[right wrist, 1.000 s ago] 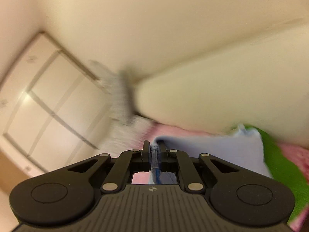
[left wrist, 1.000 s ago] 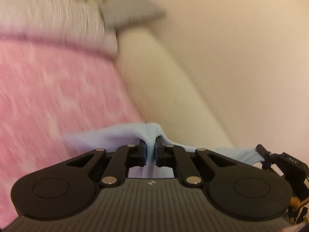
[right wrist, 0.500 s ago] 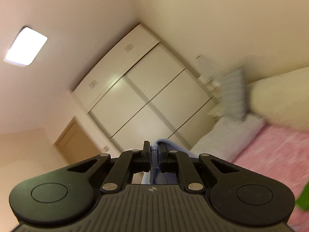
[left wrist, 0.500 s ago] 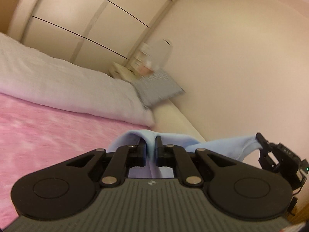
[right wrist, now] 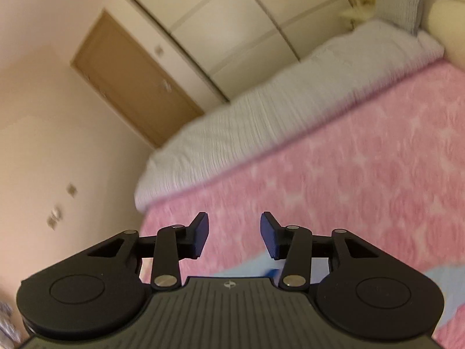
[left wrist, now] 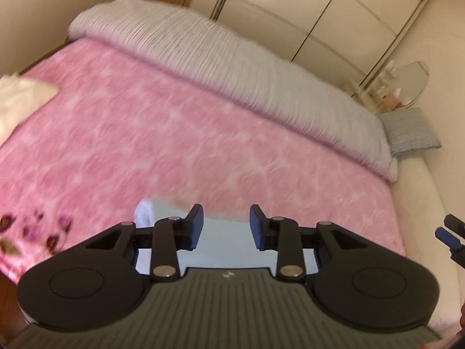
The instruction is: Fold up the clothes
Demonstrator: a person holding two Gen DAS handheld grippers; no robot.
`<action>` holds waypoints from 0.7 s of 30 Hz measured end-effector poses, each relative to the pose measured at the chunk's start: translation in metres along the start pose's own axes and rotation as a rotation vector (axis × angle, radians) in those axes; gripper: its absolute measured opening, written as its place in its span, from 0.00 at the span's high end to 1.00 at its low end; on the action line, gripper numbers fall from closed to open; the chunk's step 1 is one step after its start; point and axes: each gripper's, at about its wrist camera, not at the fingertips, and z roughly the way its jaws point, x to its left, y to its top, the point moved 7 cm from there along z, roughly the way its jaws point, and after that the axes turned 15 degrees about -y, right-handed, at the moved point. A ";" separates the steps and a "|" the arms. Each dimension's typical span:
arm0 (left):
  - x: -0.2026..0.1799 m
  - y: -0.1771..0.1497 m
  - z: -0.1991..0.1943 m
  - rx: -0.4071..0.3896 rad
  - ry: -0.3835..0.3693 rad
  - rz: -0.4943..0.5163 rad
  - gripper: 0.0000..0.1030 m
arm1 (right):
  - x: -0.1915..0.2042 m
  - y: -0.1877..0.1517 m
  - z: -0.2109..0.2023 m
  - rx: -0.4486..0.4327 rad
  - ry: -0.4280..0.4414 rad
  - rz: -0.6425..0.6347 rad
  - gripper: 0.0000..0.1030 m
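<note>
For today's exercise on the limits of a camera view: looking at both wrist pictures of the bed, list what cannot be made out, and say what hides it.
- Light blue garment: left wrist view, mostly behind the open left gripper; its shape and fold are unclear.
- Same garment, right wrist view: cut off by the right gripper, which is also open.
- White thing: cut by the left edge, unidentifiable.
- Items on the bedside stand: too small and blurred.
- The person's hands: not visible.

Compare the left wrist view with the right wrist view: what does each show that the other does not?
Only the left wrist view shows a white cloth at the bed's far left edge, purple floral fabric and the other gripper's blue-tipped fingers. Only the right wrist view shows a brown wooden door. Both show the pink patterned bedspread, the grey ribbed duvet, the cream wardrobe, and the pale blue garment lying released below open jaws.
</note>
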 end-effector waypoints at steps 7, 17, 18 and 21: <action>0.012 -0.074 -0.032 0.083 0.028 -0.015 0.71 | 0.007 -0.057 0.007 0.116 -0.088 -0.101 0.51; -0.013 -0.180 -0.037 0.190 0.105 0.067 0.65 | -0.029 -0.156 0.016 0.235 -0.215 -0.301 0.47; -0.016 -0.192 -0.037 0.208 0.121 0.078 0.65 | -0.034 -0.167 0.011 0.243 -0.221 -0.313 0.46; -0.028 -0.218 -0.040 0.246 0.163 0.121 0.65 | -0.051 -0.196 0.001 0.273 -0.245 -0.343 0.43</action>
